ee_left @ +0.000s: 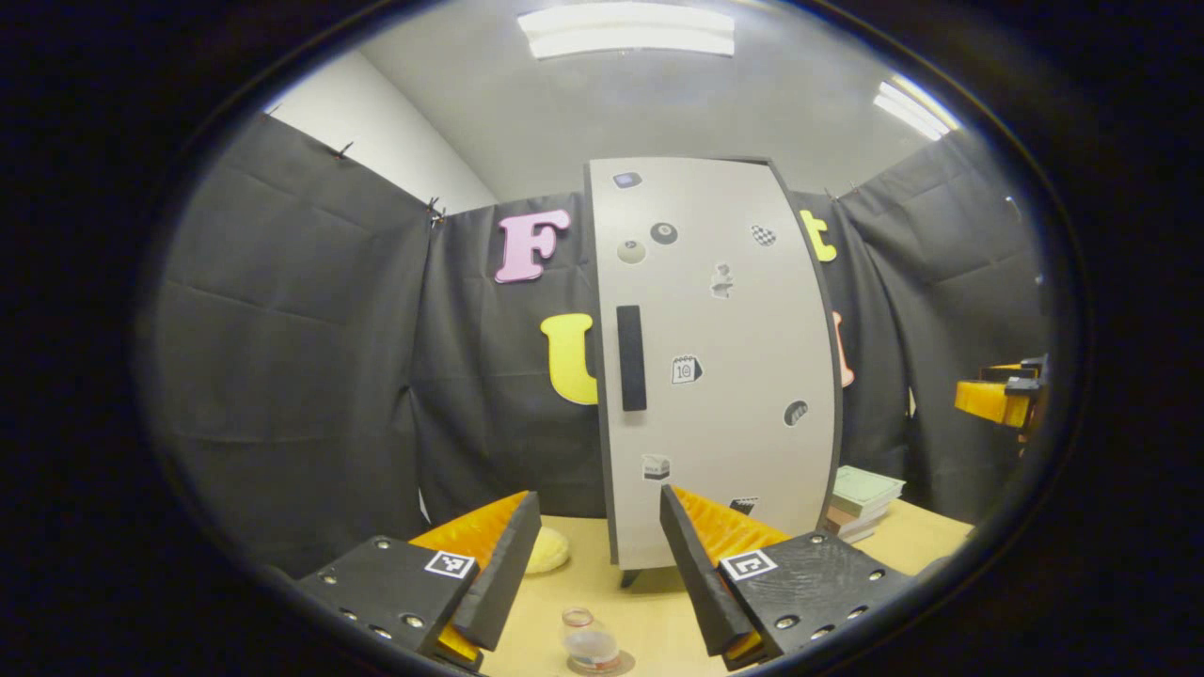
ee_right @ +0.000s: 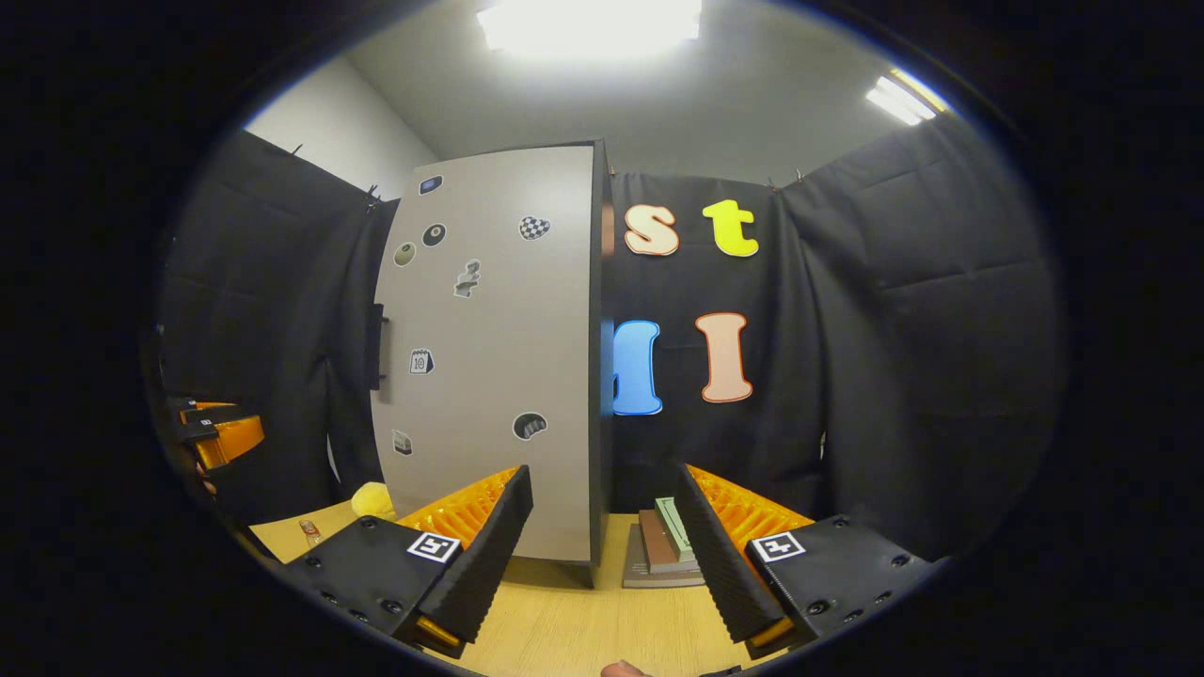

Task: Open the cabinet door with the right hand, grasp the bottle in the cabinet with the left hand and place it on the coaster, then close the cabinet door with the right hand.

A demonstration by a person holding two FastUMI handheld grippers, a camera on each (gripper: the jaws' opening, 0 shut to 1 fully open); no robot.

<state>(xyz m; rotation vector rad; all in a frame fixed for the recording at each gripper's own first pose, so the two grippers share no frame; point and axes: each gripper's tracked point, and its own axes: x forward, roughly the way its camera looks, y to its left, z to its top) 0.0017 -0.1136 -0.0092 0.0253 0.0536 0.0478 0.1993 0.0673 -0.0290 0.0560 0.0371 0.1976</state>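
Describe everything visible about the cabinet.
The cabinet is a tall, upright box with a light grey, smooth-looking door framed by dark edges. The door is shut. A dark vertical bar handle sits near its left edge, and small stickers are scattered over the face. It stands on short dark feet on the wooden table, before the black cloth wall, with a stack of books beside its right side.

Bright ceiling lights point(ee_right: 588, 23) glare overhead, the scene is evenly lit and sharp, fisheye bending the edges.

The tabletop point(ee_left: 649, 602) is occupied by the cabinet point(ee_left: 715, 376), a bottle point(ee_left: 590, 644) on its coaster point(ee_left: 616, 666), stacked books point(ee_left: 861, 503) and a yellow object point(ee_left: 547, 550).
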